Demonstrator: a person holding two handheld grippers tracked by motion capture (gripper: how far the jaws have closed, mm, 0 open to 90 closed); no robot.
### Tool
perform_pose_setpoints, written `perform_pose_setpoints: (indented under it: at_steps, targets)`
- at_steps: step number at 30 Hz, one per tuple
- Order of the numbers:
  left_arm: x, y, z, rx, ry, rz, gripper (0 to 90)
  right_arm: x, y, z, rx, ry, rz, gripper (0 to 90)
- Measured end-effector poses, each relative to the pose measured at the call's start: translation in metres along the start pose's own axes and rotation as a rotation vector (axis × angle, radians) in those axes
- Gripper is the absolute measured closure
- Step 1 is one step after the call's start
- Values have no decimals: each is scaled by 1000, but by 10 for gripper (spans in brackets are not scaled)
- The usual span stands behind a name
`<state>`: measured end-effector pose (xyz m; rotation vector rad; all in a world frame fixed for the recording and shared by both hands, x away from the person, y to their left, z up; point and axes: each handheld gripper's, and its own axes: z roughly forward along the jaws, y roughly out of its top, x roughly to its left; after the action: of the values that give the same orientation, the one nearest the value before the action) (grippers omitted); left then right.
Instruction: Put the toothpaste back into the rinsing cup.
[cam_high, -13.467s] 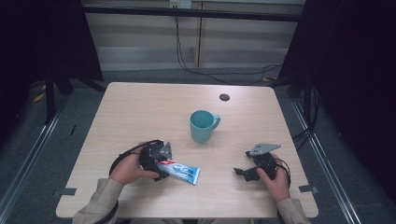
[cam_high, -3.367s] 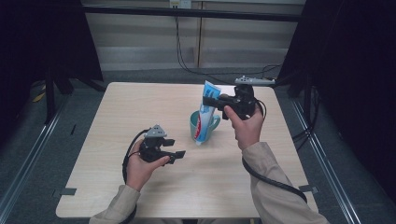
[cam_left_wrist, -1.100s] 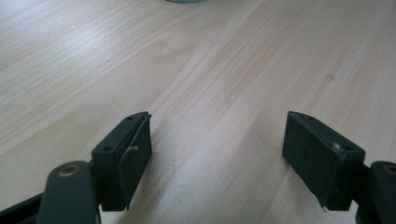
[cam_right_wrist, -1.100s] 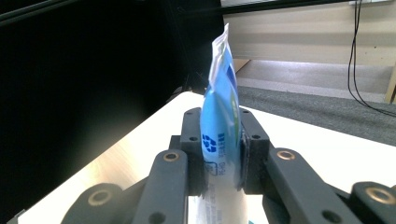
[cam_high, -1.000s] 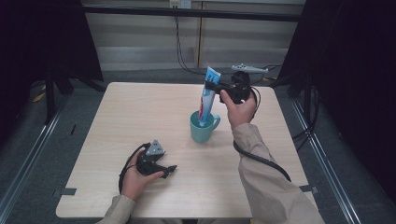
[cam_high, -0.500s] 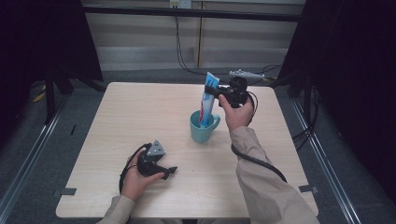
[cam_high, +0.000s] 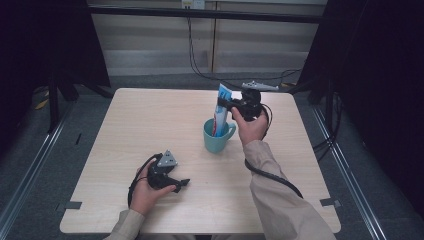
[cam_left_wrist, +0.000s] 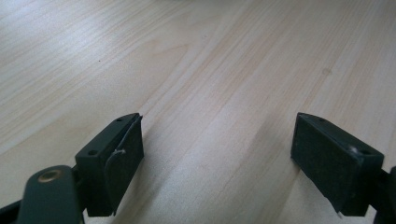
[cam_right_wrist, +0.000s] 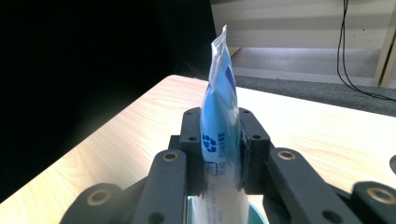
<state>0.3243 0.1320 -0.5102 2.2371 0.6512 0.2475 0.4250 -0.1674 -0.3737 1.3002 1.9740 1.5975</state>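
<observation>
A blue and white toothpaste tube (cam_high: 220, 120) stands upright with its lower end inside a teal mug (cam_high: 216, 142) at the middle of the table. My right gripper (cam_high: 226, 106) is shut on the tube's upper part from the right. In the right gripper view the tube (cam_right_wrist: 219, 107) is pinched between the two black pads, with the mug's rim (cam_right_wrist: 256, 215) just below. My left gripper (cam_high: 179, 184) rests near the table's front edge. Its jaws have just been opening, and in the left gripper view the gripper (cam_left_wrist: 217, 149) stands wide over bare wood with nothing between its jaws.
The light wooden table (cam_high: 140, 120) has open room at the left and the back. A cable runs from the right gripper along the sleeve. Dark frames and floor rails surround the table.
My right gripper has come down a little with the tube, whose lower end now sits deeper in the mug. The left hand has stayed in place.
</observation>
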Motion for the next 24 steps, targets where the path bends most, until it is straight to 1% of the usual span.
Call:
perform_pose_setpoints:
  at_steps: [8,14,15,24]
  targets:
    - [0,0,0,-1,0,0,167,-1,-8,3,0,-12,5,751]
    - [0,0,0,2,-3,-2,167,-2,-14,4,4,-8,10,750]
    - [0,0,0,2,-3,-2,167,-3,-16,5,-1,-8,16,749]
    - [0,0,0,2,-1,-3,167,-5,-21,6,-2,-4,29,747]
